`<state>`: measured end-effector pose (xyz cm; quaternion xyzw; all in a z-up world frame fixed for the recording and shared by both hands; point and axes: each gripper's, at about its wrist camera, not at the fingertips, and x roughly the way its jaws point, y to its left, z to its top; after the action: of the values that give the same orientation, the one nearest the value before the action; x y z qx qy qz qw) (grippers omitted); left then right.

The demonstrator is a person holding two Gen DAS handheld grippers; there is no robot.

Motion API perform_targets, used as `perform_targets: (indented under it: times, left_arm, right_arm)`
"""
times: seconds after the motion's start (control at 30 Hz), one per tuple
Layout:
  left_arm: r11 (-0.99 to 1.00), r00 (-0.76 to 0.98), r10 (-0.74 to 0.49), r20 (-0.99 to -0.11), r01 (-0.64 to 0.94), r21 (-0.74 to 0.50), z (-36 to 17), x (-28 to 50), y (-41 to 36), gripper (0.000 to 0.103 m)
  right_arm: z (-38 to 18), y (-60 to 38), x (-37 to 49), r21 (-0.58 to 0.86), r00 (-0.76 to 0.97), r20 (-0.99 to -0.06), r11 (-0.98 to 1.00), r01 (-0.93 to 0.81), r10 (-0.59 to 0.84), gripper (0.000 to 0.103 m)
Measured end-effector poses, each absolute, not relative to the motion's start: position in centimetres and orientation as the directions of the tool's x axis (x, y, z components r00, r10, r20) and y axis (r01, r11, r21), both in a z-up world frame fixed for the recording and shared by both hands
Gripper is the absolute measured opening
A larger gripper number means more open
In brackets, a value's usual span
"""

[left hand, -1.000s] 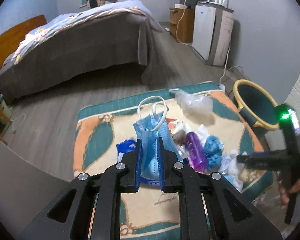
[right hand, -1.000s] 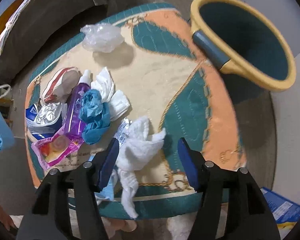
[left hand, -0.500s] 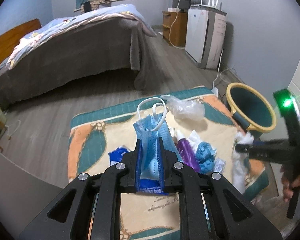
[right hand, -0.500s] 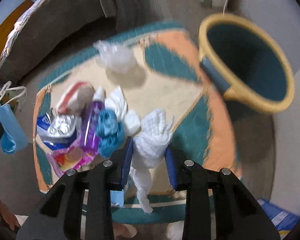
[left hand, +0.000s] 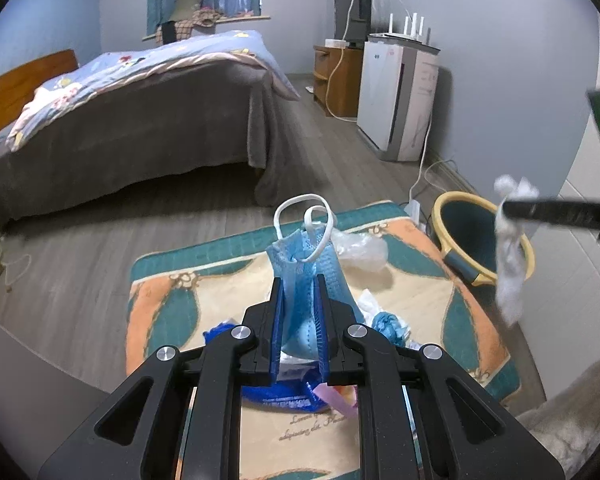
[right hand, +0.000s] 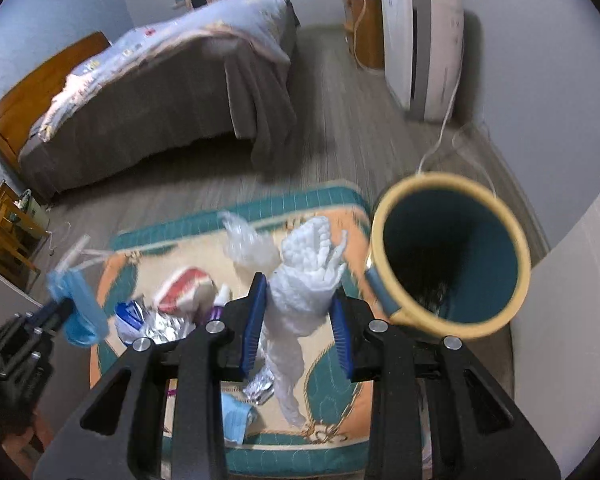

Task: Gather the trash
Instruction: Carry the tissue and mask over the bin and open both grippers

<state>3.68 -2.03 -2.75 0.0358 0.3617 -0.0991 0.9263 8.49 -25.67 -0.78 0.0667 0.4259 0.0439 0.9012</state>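
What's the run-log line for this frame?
left tongs: shut on face mask | right tongs: shut on white tissue, lifted off rug | bin: beside rug, open

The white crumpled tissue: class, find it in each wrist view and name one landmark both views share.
Left wrist: white crumpled tissue at far right, hanging from the right gripper.
Right wrist: centre, between that gripper's pads.
Shared landmark: yellow-rimmed bin.
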Motion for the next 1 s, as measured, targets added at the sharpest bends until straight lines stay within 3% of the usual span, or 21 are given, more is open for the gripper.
perform_targets:
  times: [0.2, 0.47, 1.0]
  left_arm:
    - [0.975, 0.716, -0.170, -0.678, 0.223, -0.008, -3.0, 4.0, -2.9, 0.015]
    - [0.970, 0.703, -0.178, -0.688, 0.244, -0.001, -3.4, 4.7, -5.2, 0.015]
    - [0.927, 0.700, -0.285, -0.655, 0.376, -0.002, -1.5, 7.4, -14.1, 0.015]
  right_arm:
    - [2.3, -26.3, 7.8, 0.075, 0.709, -0.698, 0.995, -0.068, 0.101, 0.031]
    - [2.9, -29.1, 8.3, 0.061, 0.728, -0.680, 0.996, -0.065, 0.089, 0.031]
    - [-0.8, -37.2, 12.3, 0.072, 0.686, -0.727, 0.996, 0.049, 0.019, 0.031]
